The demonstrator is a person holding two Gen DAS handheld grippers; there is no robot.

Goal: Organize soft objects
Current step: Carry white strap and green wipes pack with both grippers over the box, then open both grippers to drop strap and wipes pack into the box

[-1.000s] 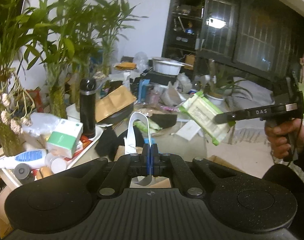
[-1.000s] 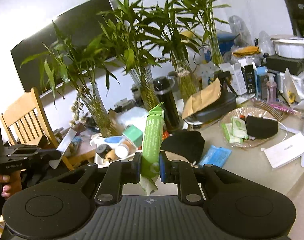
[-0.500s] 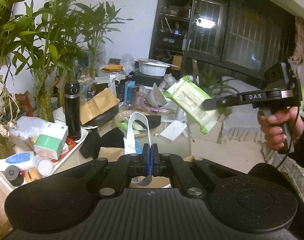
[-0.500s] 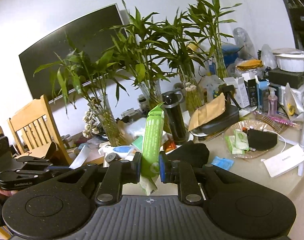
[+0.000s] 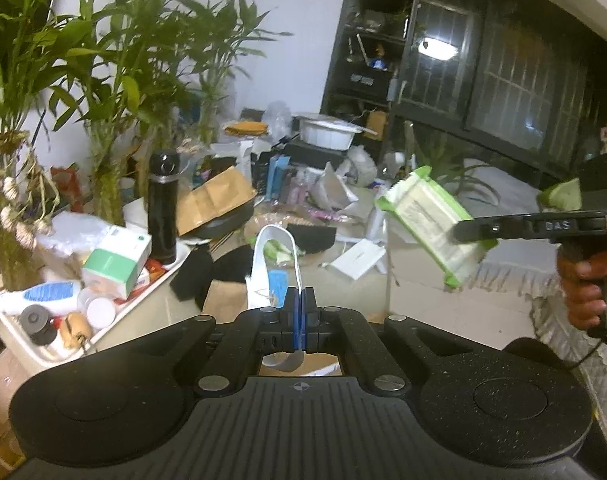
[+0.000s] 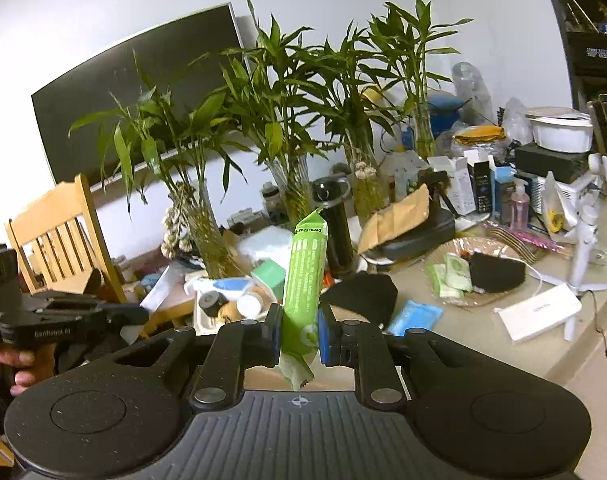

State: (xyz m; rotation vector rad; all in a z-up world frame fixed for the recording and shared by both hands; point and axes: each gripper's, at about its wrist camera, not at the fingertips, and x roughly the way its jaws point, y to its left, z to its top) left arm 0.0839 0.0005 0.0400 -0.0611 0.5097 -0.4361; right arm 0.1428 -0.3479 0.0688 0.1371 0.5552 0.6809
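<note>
Right wrist view, right hand-held gripper clamping green wipes pack

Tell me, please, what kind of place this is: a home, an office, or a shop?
Most likely a home, perhaps a living or dining room. A wooden chair, bamboo plants in glass vases and a cluttered table covered with household odds and ends suggest it.

"DAS" marks the right hand-held gripper; "2023102" tops the green packet.
</note>
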